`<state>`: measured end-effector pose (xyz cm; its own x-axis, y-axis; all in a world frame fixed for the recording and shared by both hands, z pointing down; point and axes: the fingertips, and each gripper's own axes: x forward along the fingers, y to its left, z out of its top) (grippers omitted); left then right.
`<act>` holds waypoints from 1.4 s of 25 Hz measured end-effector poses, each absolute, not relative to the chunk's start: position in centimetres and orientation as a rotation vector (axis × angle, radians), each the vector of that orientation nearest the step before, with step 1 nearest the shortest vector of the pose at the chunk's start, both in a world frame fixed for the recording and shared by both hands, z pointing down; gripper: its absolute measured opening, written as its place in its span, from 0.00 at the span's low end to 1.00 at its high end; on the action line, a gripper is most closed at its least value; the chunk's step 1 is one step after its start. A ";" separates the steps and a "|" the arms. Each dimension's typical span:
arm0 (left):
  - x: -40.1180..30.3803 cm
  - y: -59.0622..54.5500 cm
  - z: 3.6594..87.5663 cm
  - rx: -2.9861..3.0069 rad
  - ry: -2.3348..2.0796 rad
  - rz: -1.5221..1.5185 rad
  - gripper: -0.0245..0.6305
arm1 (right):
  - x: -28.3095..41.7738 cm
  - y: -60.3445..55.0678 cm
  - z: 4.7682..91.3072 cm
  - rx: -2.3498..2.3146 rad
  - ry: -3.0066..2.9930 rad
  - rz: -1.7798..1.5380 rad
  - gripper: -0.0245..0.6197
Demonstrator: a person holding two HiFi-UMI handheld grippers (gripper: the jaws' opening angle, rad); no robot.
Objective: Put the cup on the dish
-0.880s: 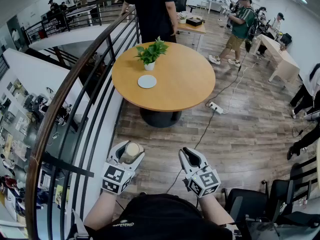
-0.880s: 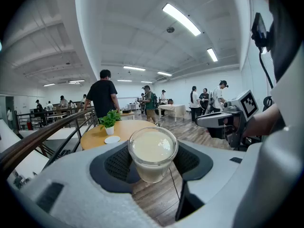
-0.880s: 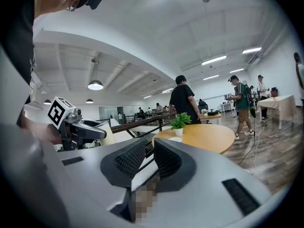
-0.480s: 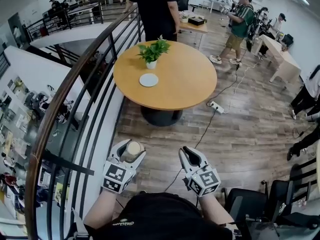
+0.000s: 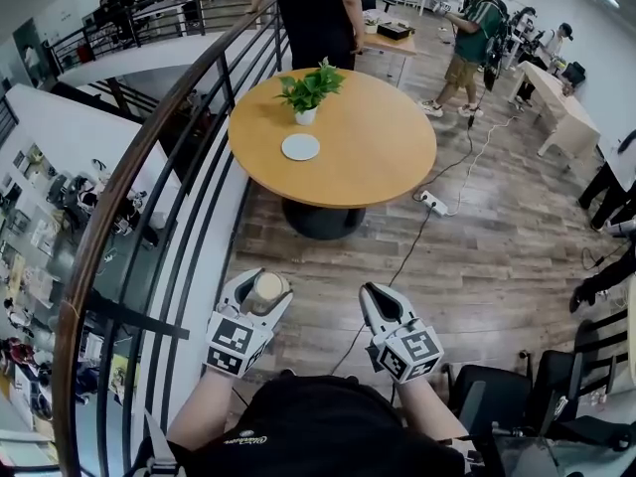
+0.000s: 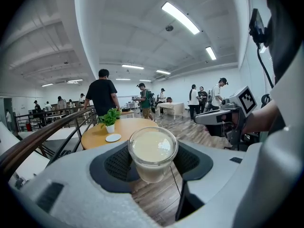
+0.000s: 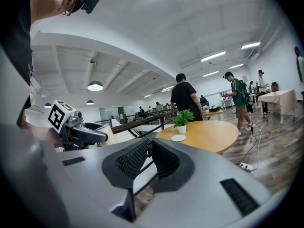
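Note:
A clear cup (image 5: 266, 291) of pale creamy drink stands upright between the fingers of my left gripper (image 5: 262, 285), held low over the wooden floor beside the railing. In the left gripper view the cup (image 6: 153, 155) fills the gap, and both black pads press its sides. My right gripper (image 5: 377, 297) hangs level to the right, shut with nothing in it; its pads nearly meet in the right gripper view (image 7: 149, 158). The small white dish (image 5: 300, 147) lies far ahead on the round wooden table (image 5: 378, 162), next to a potted plant (image 5: 308, 91).
A curved black railing with a wooden handrail (image 5: 139, 182) runs along my left, with a drop beyond it. A person in black (image 5: 313, 8) stands behind the table. A power strip and cable (image 5: 429, 203) lie on the floor. Dark chairs (image 5: 517, 405) stand at my right.
The table, dish and plant have drifted slightly upward and to the right in the head view. Both grippers keep their places, and the cup stays in the left one.

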<state>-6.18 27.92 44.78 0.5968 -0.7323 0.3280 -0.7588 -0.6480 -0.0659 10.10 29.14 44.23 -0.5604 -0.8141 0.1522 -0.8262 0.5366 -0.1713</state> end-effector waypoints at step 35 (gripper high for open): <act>-13.1 25.0 45.1 2.791 -1.165 0.464 0.44 | 0.2 27.4 46.0 1.399 -2.684 0.323 0.09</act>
<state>-13.06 25.00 45.15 0.6644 -0.6812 0.3075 -0.7061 -0.7070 -0.0408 0.24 27.41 45.96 -0.5741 -0.7980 0.1831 -0.8187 0.5563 -0.1422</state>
